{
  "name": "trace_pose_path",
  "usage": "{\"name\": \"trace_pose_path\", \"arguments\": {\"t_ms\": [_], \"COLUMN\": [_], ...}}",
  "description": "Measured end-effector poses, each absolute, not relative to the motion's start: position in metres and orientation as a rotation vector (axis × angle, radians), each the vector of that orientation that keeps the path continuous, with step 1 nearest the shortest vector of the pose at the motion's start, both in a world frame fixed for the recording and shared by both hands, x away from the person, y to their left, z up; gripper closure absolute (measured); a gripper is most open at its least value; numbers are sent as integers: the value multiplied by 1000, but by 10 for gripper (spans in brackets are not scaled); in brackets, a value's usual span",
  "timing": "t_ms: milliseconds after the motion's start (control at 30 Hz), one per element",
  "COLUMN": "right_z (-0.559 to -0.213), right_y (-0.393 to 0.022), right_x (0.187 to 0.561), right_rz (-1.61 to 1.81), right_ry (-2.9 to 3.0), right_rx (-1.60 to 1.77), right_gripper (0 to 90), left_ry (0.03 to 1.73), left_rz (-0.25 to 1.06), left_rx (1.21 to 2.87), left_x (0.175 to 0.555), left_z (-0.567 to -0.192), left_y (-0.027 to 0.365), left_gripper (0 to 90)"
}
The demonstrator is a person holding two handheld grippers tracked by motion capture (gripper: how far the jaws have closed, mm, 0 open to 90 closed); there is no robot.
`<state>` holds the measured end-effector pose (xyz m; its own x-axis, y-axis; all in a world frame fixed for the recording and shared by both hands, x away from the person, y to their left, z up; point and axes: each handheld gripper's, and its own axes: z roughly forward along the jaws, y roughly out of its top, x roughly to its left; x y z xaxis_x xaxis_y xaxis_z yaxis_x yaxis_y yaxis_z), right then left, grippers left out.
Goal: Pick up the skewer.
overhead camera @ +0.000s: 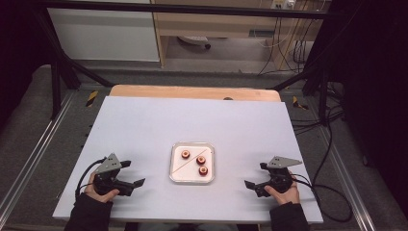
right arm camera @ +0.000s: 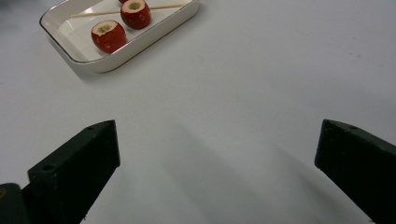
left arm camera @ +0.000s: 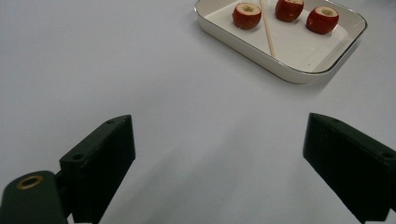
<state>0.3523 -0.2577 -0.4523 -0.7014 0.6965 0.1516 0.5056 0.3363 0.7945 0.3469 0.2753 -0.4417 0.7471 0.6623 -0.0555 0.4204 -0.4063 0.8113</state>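
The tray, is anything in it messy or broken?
Nothing looks spilled or broken. The tray holds three red fruits with hollowed tops, all upright, and a thin stick lying slantwise across it.

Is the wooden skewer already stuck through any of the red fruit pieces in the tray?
No. In the left gripper view the skewer lies flat on the tray floor between the three fruit pieces, piercing none.

Tray (left arm camera: pixel 299 70): glossy white glaze, thin metallic rim line. Skewer (left arm camera: pixel 267 28): pale bare wood, at 12 o'clock from the matt black plastic jaws. Table sheet (overhead camera: pixel 144 125): smooth, matt, pale grey.
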Motion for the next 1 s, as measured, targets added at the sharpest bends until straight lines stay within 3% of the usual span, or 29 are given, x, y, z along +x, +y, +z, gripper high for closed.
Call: {"name": "trace_pose_path", "arguments": {"t_ms": [1000], "right_z": [-451], "right_y": [-258], "right_x": [351], "right_rz": [1303], "right_ry": [2375], "right_rx": [1090], "right_gripper": [5], "left_ry": [777], "left_rz": [354], "left_rx": [2091], "left_x": [349], "left_z": [-438], "left_y": [249], "left_gripper": [86]}}
